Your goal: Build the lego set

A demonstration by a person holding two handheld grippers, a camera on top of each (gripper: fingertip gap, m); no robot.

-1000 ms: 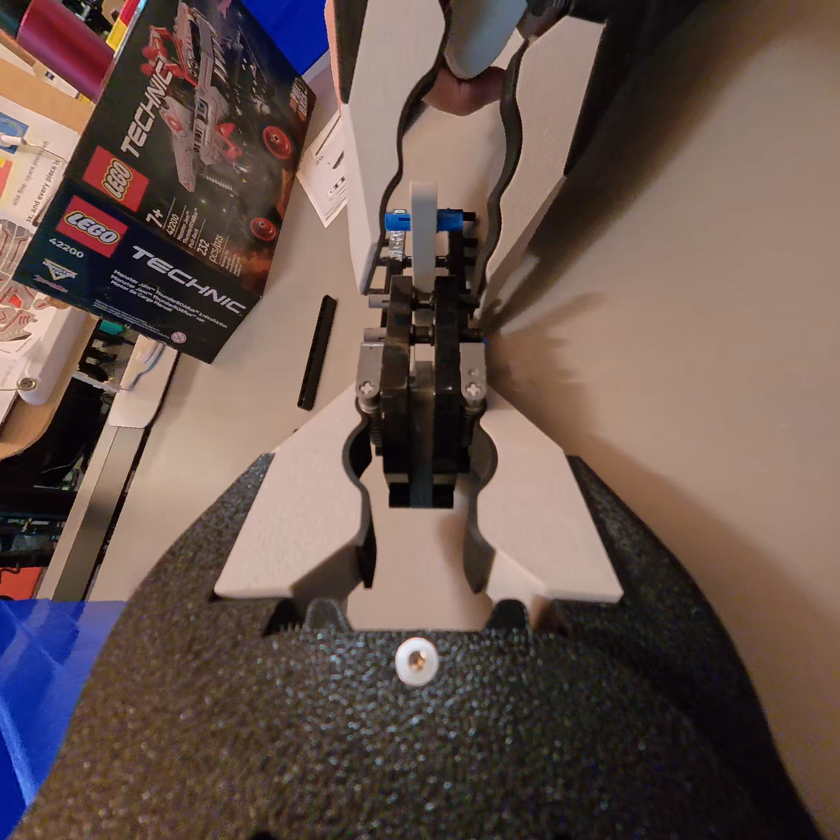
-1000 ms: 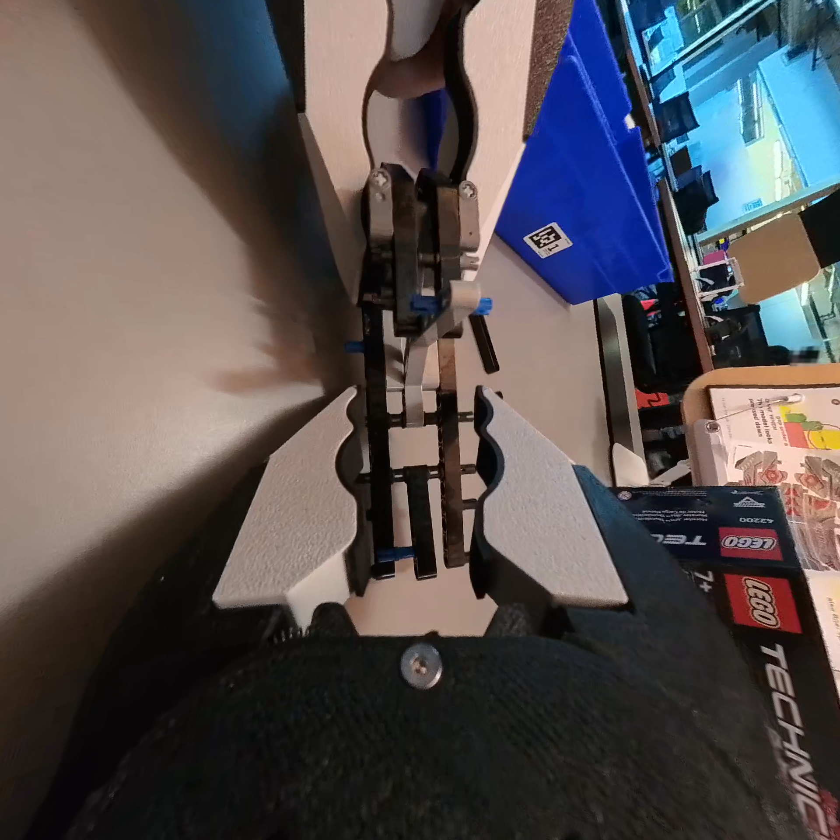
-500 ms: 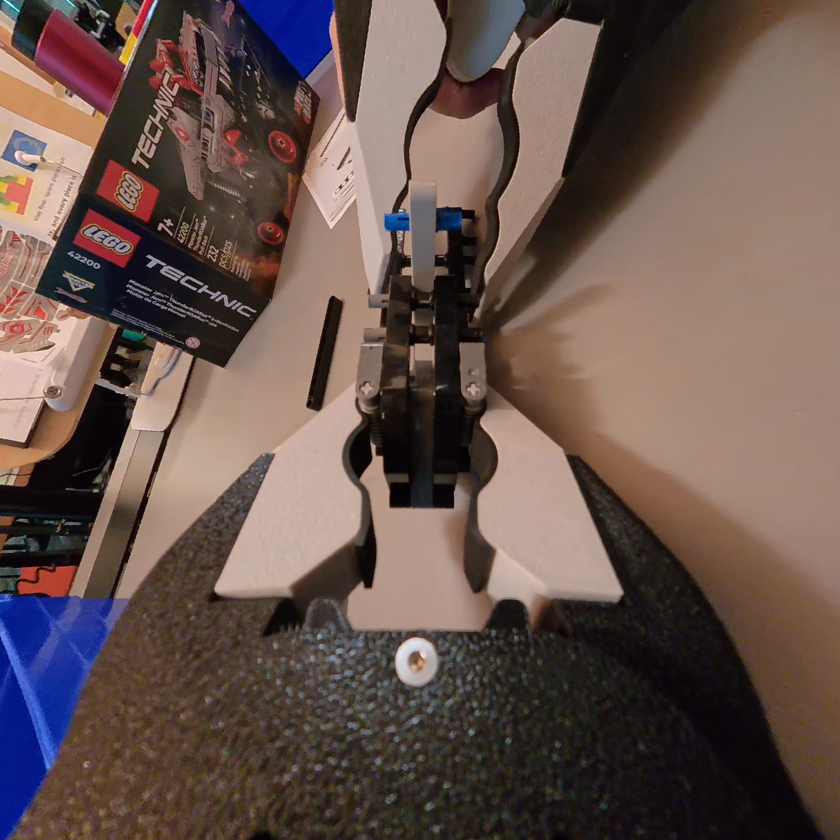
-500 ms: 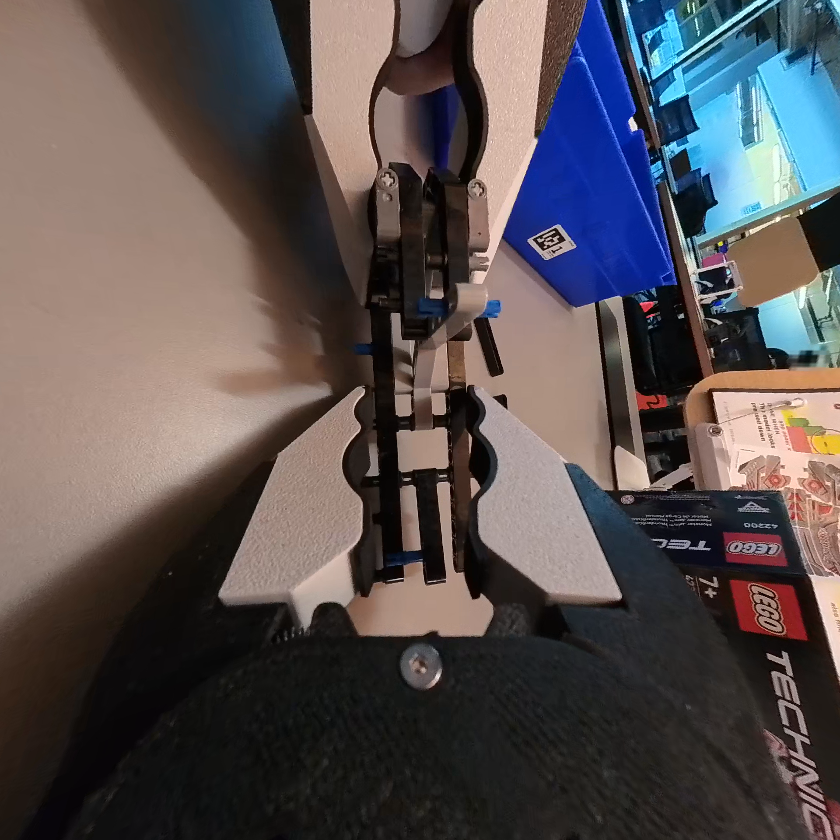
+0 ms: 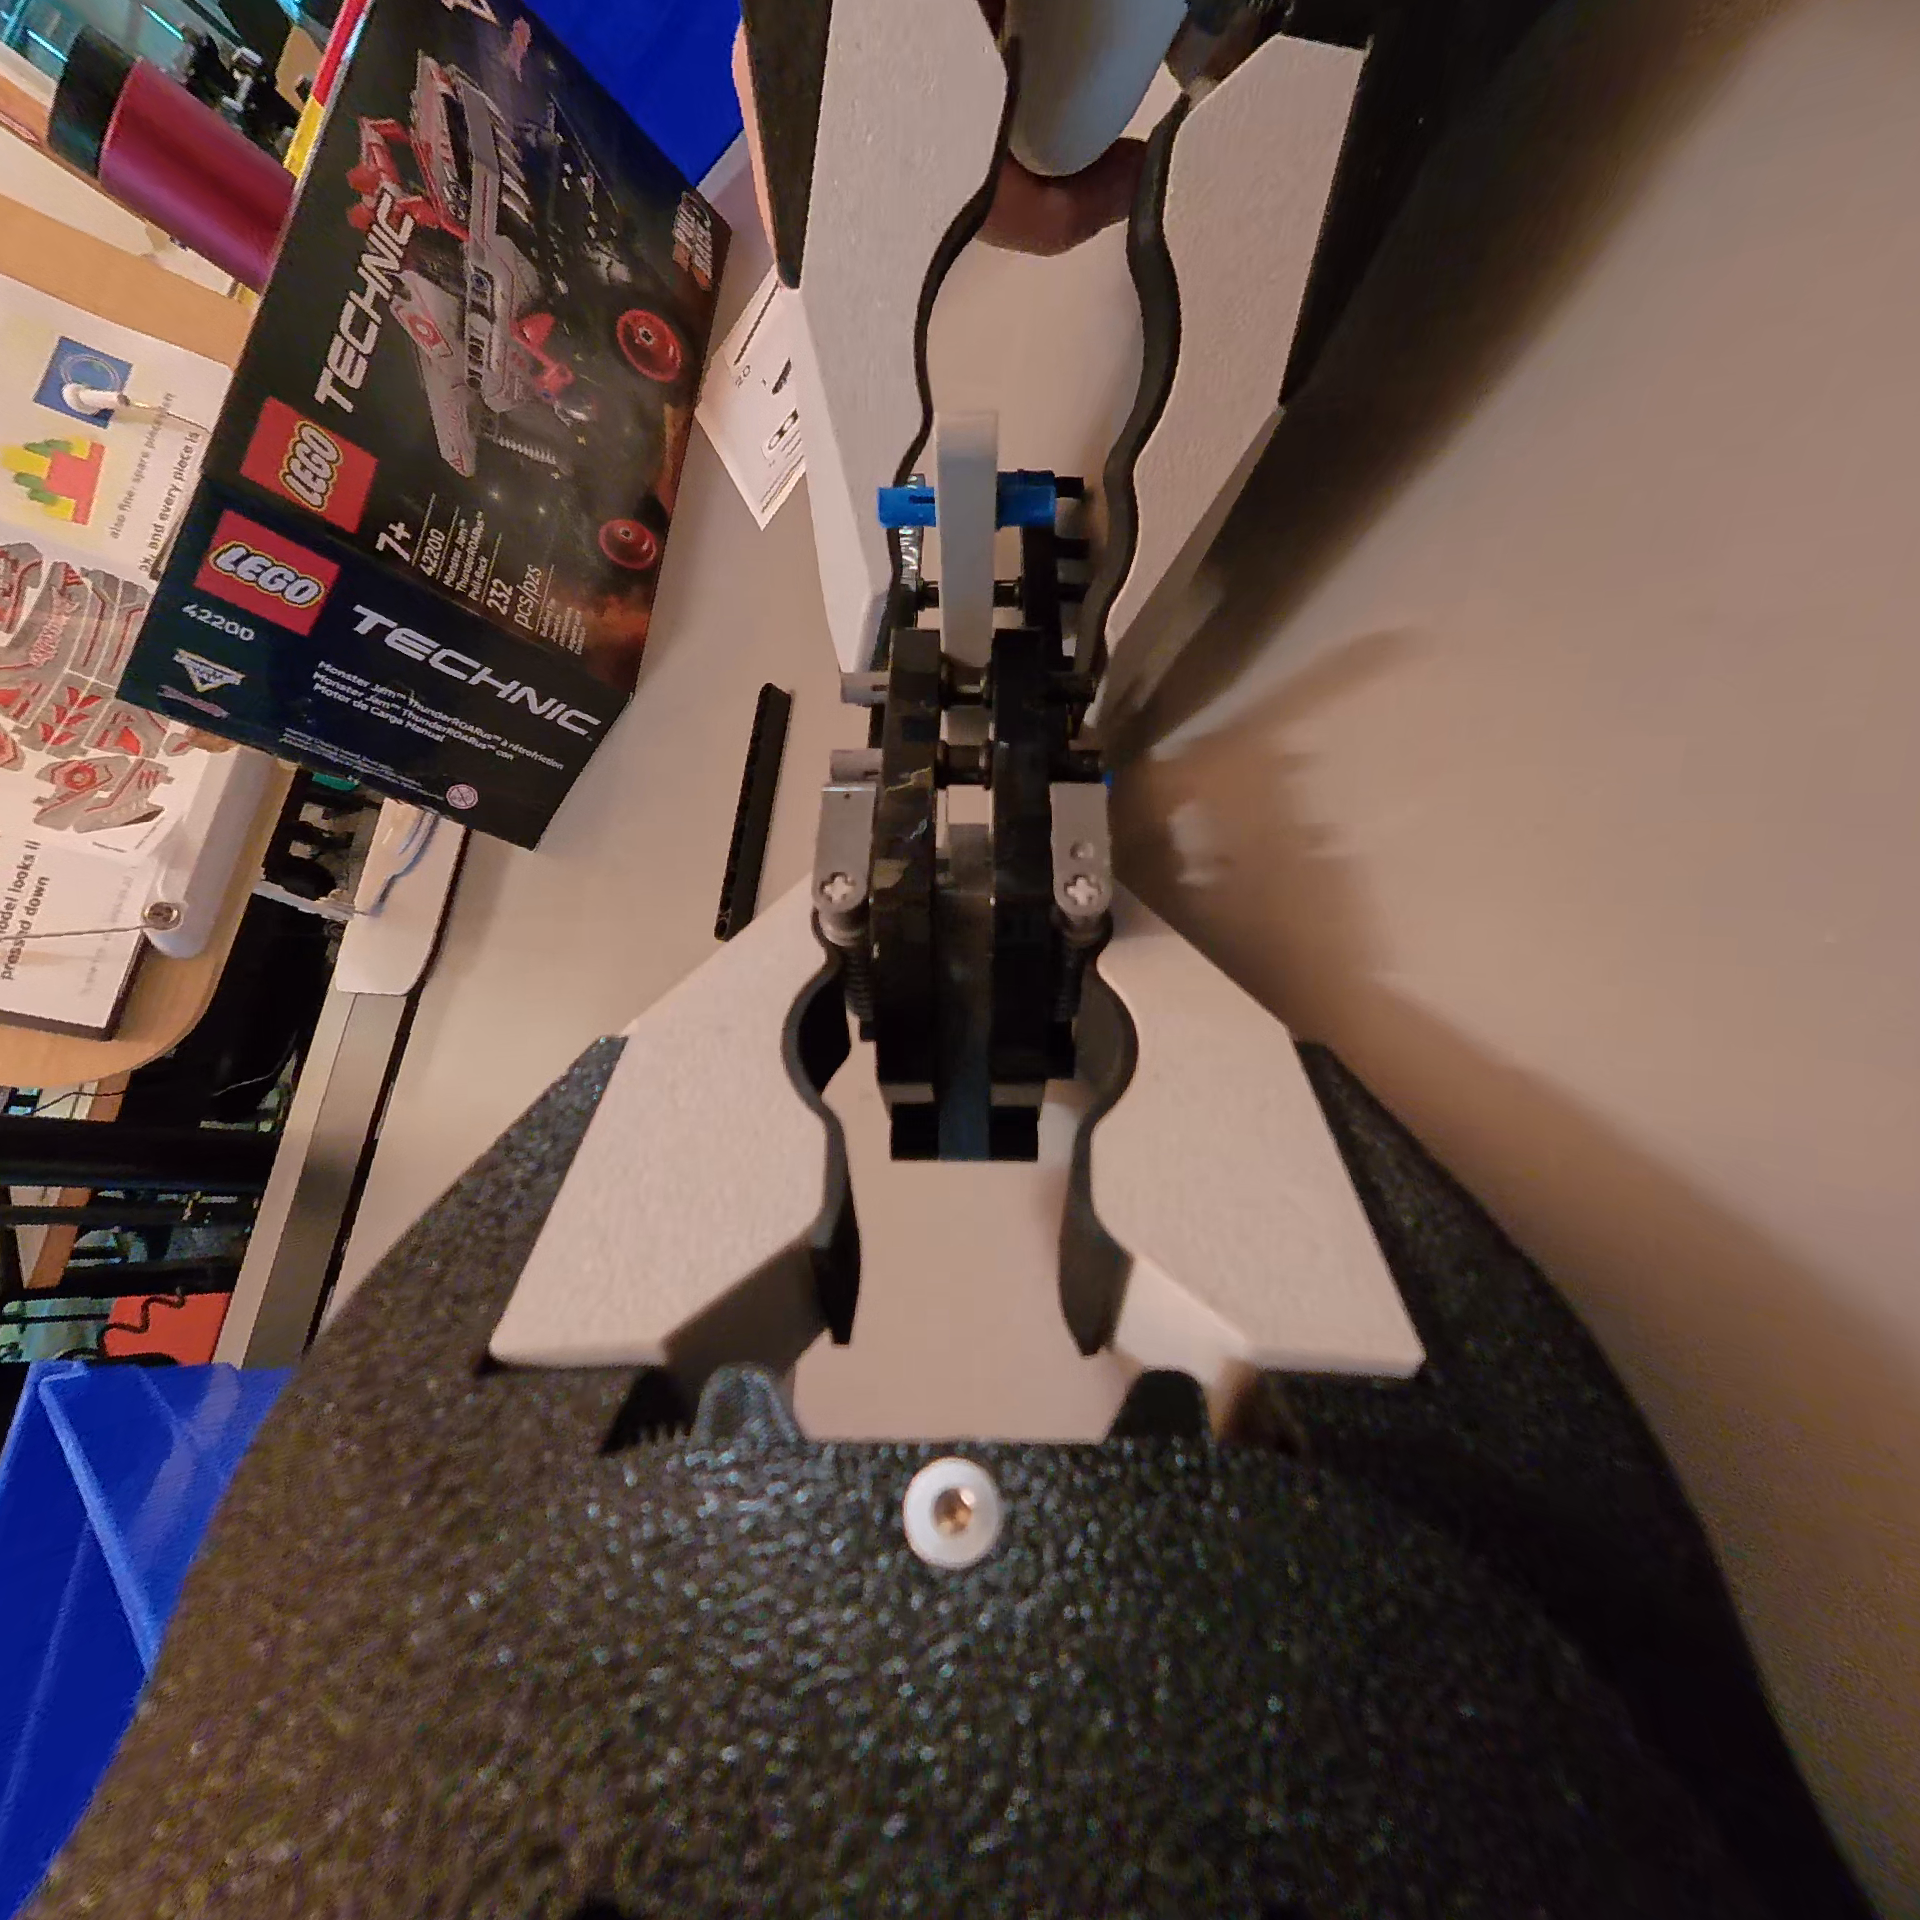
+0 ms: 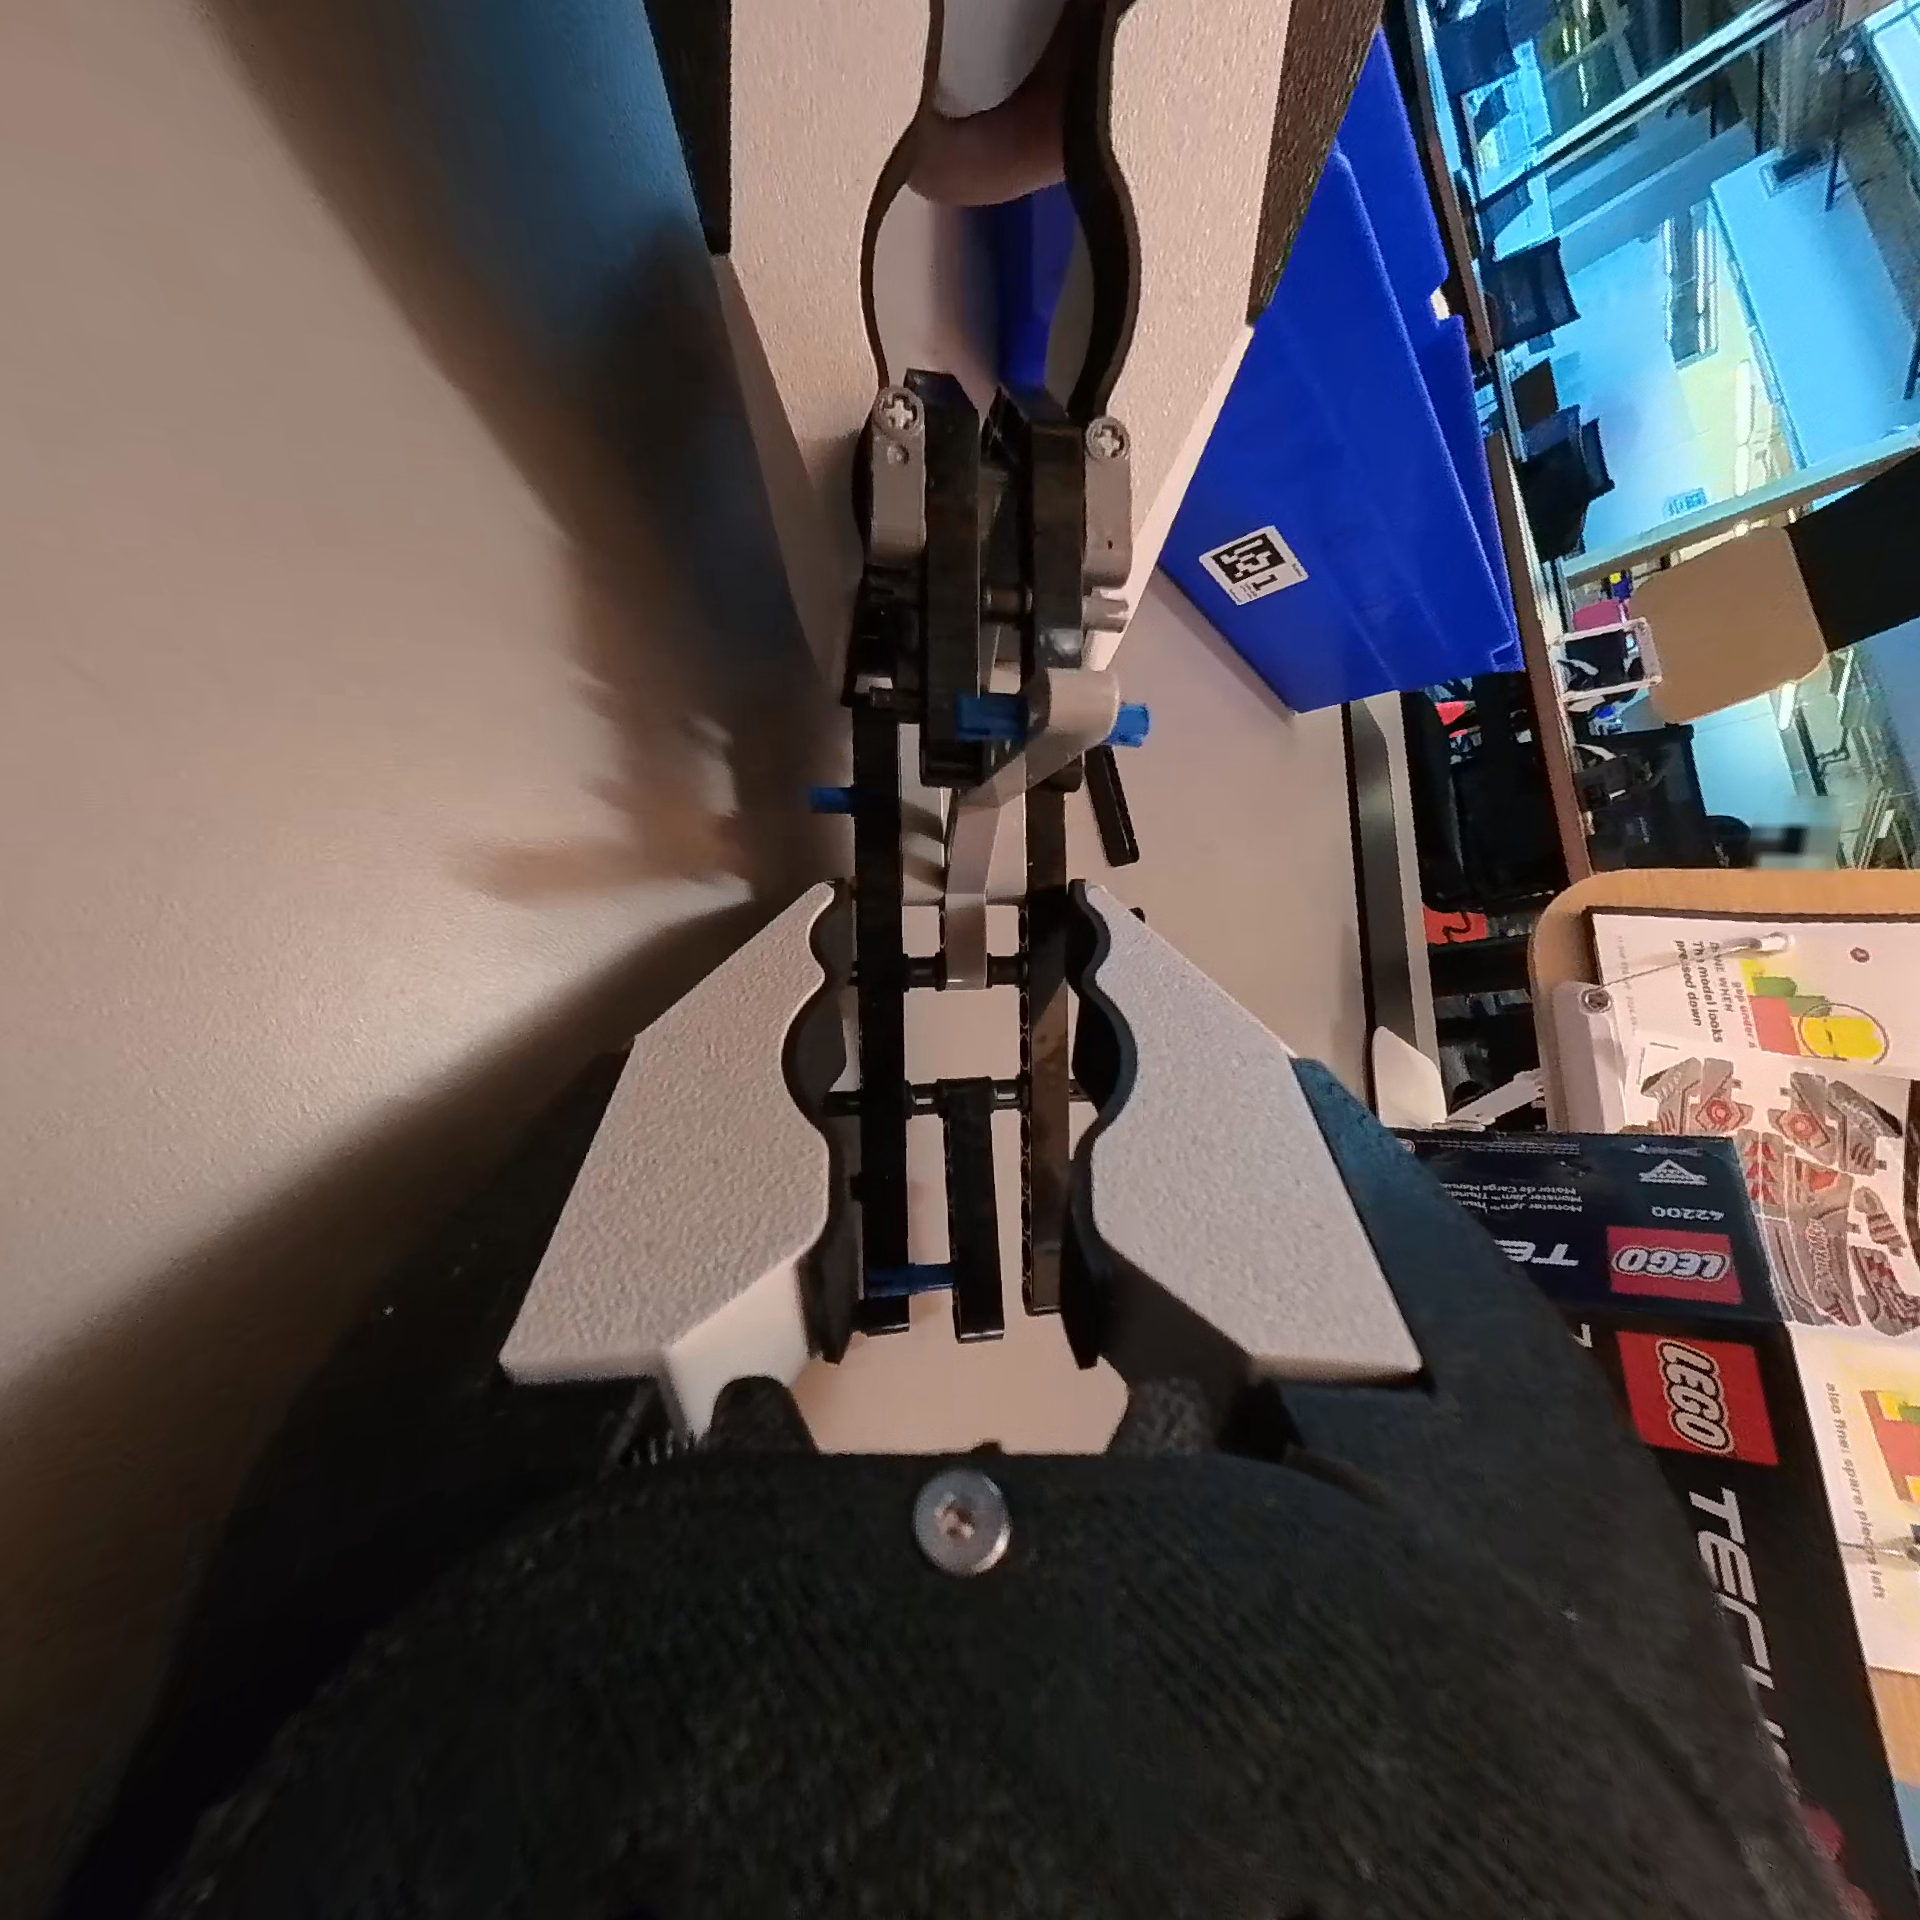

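Note:
A partly built lego assembly (image 5: 914,831) of black beams, grey parts, blue pins and a light grey beam (image 5: 966,520) is held in the air between both grippers. My left gripper (image 5: 961,935) is shut on its thick black end with the grey screw-head parts. My right gripper (image 6: 951,904) is shut on the other end, across two long black beams (image 6: 883,1143). Each gripper shows at the top of the other's view: the right one in the left wrist view (image 5: 977,623), the left one in the right wrist view (image 6: 987,499). A fingertip shows behind each far gripper.
A loose black beam (image 5: 753,810) lies on the beige table (image 5: 1558,727) under the assembly. The lego set box (image 5: 436,436) and printed sheets (image 5: 62,644) lie beside it. Blue bins (image 6: 1351,468) stand at the table edge. An instruction sheet (image 5: 769,416) lies behind. Both grippers' tips are close together, under 4 cm apart.
Both grippers keep their hold on the assembly. The pair has shifted slightly together, so the box drifts right in the left wrist view. The right fingers have narrowed a little on the beams.

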